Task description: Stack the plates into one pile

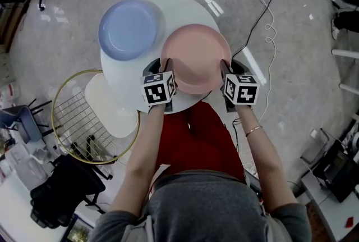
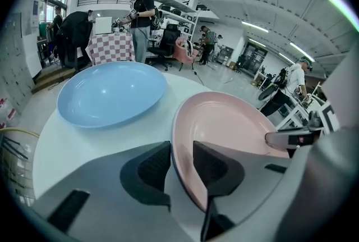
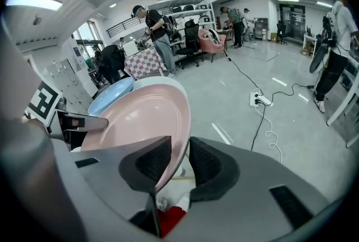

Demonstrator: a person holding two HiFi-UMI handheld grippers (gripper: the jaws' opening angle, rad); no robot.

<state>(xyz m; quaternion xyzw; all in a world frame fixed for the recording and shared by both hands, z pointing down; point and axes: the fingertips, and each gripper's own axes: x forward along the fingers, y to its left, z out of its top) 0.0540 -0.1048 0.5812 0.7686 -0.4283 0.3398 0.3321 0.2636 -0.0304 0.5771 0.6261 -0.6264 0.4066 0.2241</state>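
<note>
Left gripper (image 1: 167,65) and right gripper (image 1: 225,67) each clamp opposite rims of 1 pink plate (image 1: 196,58) between them; 1 blue plate (image 1: 128,28) lies beyond the left gripper.

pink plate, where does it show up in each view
head view: the pink plate is at centre, right of the blue plate
left gripper view: pink plate lower right
right gripper view: pink plate centre left
shared landmark: the blue plate shows in all three
</note>
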